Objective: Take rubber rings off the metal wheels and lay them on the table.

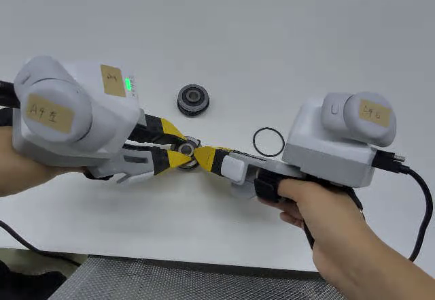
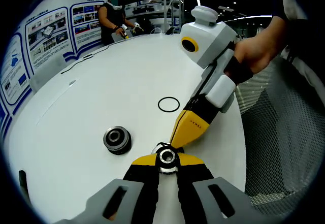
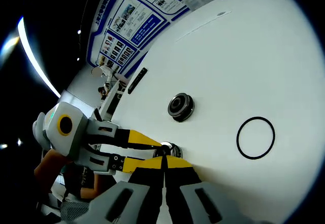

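Observation:
My left gripper [image 1: 182, 152] [image 2: 166, 160] is shut on a small metal wheel [image 1: 189, 150] [image 2: 167, 156], held just above the white table [image 1: 272, 41]. From the right, my right gripper [image 1: 202, 156] [image 3: 163, 159] [image 2: 175, 138] meets that wheel, its yellow jaws pressed together on the edge of the wheel's black rubber ring [image 2: 159, 146]. A second wheel [image 1: 193, 99] [image 2: 117, 139] [image 3: 181, 105], still wearing its dark ring, lies flat on the table beyond them. One loose rubber ring [image 1: 268, 141] [image 2: 168, 104] [image 3: 255, 137] lies flat near the right gripper's body.
The table's near edge [image 1: 204, 256] runs just below the hands, with a metal mesh [image 1: 204, 283] under it. A cable [image 1: 425, 205] trails from the right gripper. A person [image 2: 114, 10] stands at the table's far end.

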Demonstrator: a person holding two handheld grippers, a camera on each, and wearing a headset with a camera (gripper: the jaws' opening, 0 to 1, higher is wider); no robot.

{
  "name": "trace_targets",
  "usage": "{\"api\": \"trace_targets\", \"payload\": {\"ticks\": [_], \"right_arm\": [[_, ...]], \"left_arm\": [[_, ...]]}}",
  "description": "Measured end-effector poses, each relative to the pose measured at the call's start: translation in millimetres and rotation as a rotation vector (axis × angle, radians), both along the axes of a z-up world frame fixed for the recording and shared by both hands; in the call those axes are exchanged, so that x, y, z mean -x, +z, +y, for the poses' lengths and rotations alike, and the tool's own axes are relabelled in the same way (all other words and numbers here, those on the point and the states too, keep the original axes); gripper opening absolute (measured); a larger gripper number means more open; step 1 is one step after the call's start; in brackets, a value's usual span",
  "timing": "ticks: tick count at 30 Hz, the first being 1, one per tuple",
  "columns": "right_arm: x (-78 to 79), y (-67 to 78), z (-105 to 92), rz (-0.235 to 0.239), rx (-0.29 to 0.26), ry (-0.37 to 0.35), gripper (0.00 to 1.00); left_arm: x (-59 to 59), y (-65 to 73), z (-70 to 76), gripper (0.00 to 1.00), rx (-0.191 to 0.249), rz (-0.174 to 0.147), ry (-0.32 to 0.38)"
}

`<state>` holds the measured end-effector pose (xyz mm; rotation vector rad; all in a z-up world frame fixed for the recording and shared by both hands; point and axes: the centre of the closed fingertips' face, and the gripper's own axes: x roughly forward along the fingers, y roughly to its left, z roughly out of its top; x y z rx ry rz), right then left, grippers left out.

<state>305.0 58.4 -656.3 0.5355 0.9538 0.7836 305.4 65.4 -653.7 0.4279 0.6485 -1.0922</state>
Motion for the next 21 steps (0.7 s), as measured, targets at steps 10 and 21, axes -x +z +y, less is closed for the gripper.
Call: {"api": "trace_targets", "payload": {"ticks": [10,21], "right_arm": [[1.0,1.7,0.9,-0.011,0.006,0.006,0.01],[1.2,2.3,2.6,-0.018,0.016,0.022,0.01]], "left_arm": [[0.2,0.2,-0.5,0.12,0.002,0.001,-0.002],[-0.1,0.3,-0.4,0.12,-0.002,-0.002,-0.004]]}}
